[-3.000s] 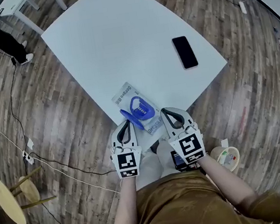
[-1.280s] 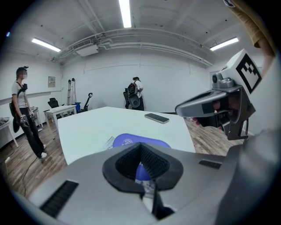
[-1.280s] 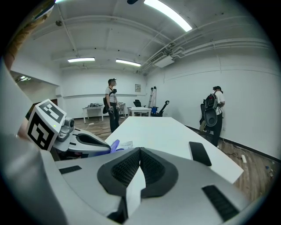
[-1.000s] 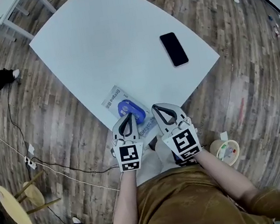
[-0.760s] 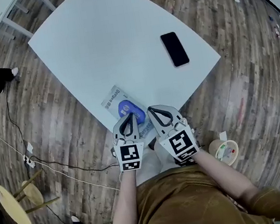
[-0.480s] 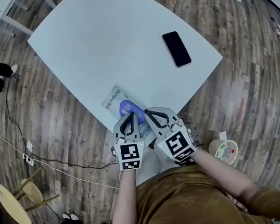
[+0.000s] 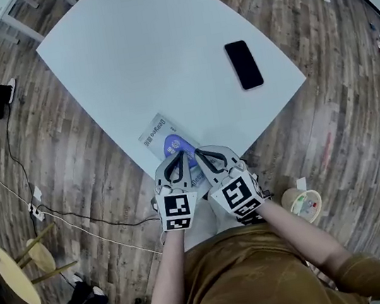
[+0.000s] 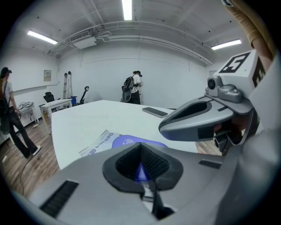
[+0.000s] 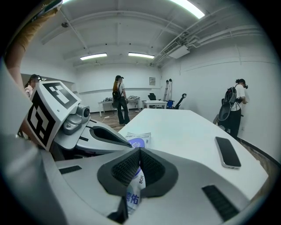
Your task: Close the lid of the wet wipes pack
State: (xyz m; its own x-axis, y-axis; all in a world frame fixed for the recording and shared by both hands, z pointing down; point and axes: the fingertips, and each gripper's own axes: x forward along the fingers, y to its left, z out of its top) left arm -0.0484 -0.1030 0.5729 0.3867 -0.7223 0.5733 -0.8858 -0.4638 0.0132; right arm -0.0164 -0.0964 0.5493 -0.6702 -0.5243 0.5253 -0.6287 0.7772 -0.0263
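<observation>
The wet wipes pack (image 7: 159, 132) lies at the near edge of the white table (image 7: 159, 45), its blue oval lid (image 7: 175, 145) lying flat on top. My left gripper (image 7: 176, 155) is shut, its tip over the near end of the lid. My right gripper (image 7: 197, 153) is shut too, close beside the left one at the pack's near right end. In the left gripper view the pack (image 8: 100, 142) and lid (image 8: 131, 141) show just past the closed jaws. In the right gripper view the pack (image 9: 139, 140) lies ahead.
A black phone (image 7: 244, 64) lies toward the table's right edge, and also shows as the phone (image 9: 227, 151). A cup (image 7: 302, 203) stands on the wooden floor at my right. Round stools (image 7: 16, 272) and a cable (image 7: 64, 217) are at the left. People stand farther off.
Three seconds ago the blue lid stood flipped open; now it lies flat on the pack. In the last second my right gripper swung left, close beside the left one.
</observation>
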